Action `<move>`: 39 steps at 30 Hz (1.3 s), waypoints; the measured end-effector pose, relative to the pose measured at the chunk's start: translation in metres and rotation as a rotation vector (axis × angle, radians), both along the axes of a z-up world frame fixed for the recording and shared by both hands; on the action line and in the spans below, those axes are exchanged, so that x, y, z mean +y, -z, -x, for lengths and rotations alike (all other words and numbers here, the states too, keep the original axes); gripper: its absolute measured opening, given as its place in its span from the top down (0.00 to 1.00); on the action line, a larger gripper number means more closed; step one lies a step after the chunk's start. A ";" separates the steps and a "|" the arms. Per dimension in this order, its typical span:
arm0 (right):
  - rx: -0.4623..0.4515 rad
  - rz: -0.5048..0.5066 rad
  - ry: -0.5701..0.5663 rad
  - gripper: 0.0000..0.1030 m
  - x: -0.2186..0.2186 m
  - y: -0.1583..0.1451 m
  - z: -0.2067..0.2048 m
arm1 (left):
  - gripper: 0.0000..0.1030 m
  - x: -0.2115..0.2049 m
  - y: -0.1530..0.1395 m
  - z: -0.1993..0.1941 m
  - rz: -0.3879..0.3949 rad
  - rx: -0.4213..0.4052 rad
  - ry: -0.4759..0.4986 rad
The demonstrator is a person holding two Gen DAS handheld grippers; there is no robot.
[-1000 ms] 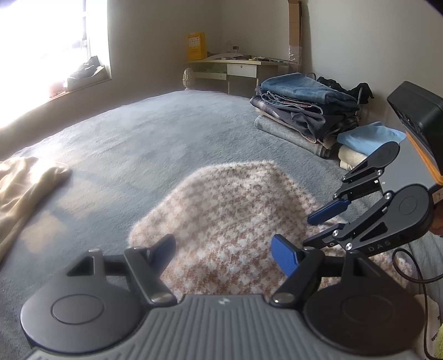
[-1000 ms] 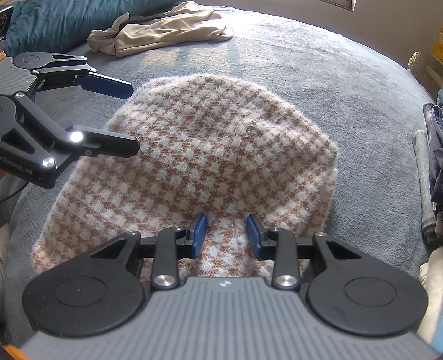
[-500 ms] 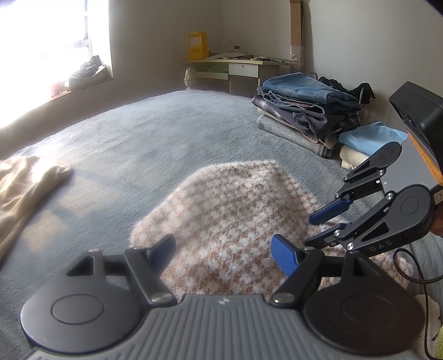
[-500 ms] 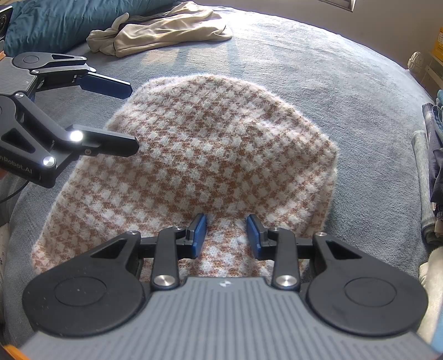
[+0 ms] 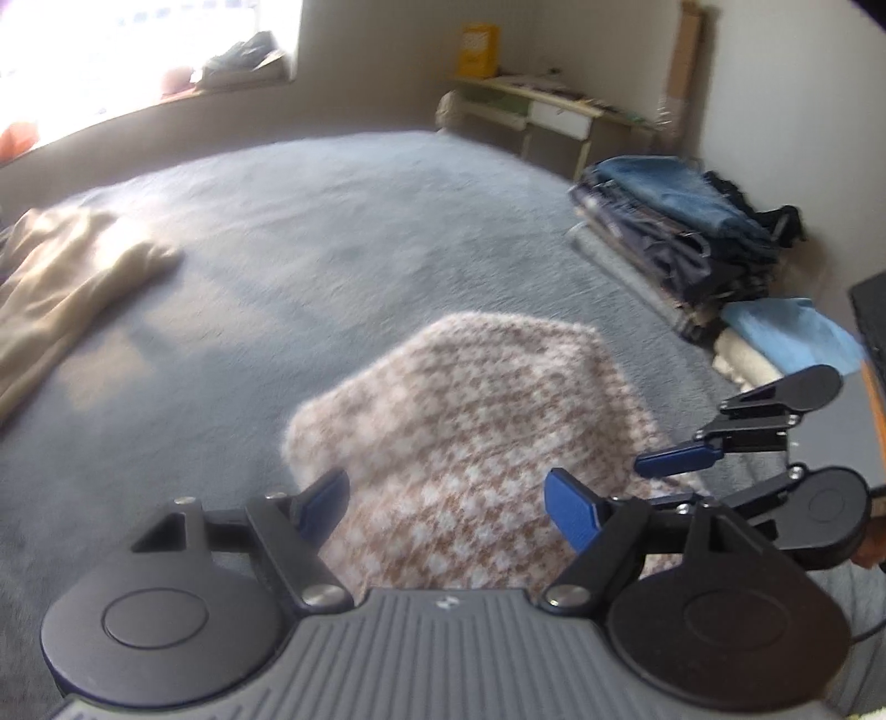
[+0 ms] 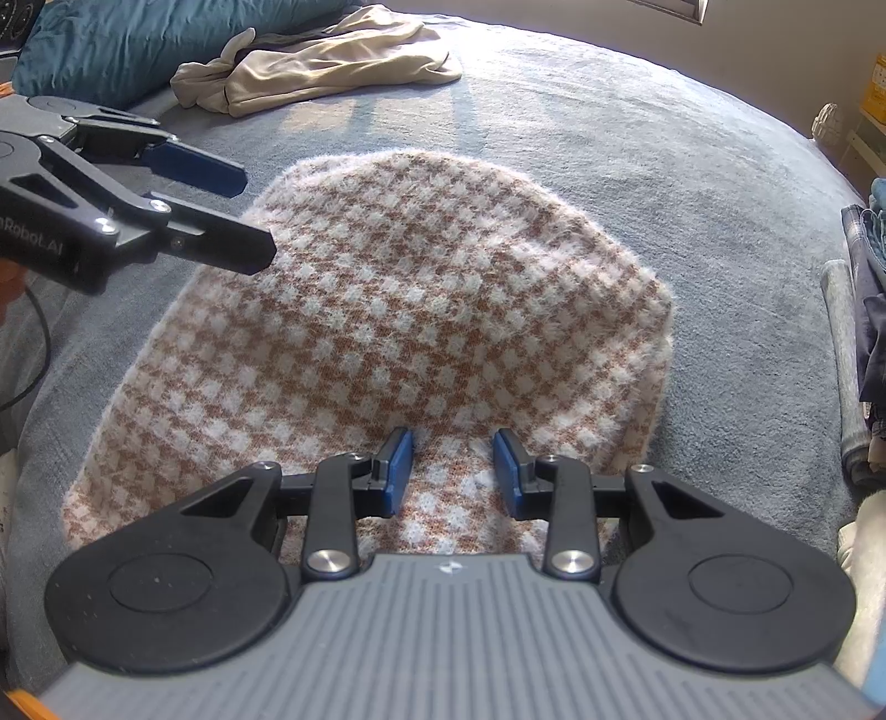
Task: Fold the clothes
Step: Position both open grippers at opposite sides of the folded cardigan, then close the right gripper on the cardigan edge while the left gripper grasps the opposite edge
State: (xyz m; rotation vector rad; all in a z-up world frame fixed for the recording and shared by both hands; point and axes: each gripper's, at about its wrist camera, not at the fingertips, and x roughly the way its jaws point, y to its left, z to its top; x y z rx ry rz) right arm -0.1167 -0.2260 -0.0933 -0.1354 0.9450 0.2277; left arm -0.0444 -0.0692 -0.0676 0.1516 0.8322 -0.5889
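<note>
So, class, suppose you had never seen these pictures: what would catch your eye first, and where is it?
First the fuzzy brown-and-white checked garment, lying flat in the middle of the grey-blue bed cover. Next the two black grippers over its near edge: the left gripper with jaws opening, nothing between them, and the right gripper. Beyond, a crumpled beige garment.

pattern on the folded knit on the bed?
Brown-and-white houndstooth check on the fuzzy folded knit garment, clearest in the right wrist view.

Ahead of the jaws, a grey-blue blanket point(image 5: 332, 232) is spread wide and lit by a bright window point(image 5: 138, 44) at far left. A small desk point(image 5: 554, 108) is set against pale walls point(image 5: 775, 83) beyond.
</note>
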 end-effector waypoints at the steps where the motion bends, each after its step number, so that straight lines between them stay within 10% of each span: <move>1: 0.000 0.000 0.001 0.69 0.000 0.000 0.000 | 0.18 0.000 0.000 0.000 -0.007 0.005 -0.013; 28: -0.114 -0.033 0.006 0.69 0.002 -0.053 -0.047 | 0.07 0.002 0.010 -0.003 -0.156 0.088 -0.258; 39: 0.050 -0.123 0.144 0.65 -0.025 0.005 -0.096 | 0.04 0.001 0.014 -0.006 -0.145 0.090 -0.246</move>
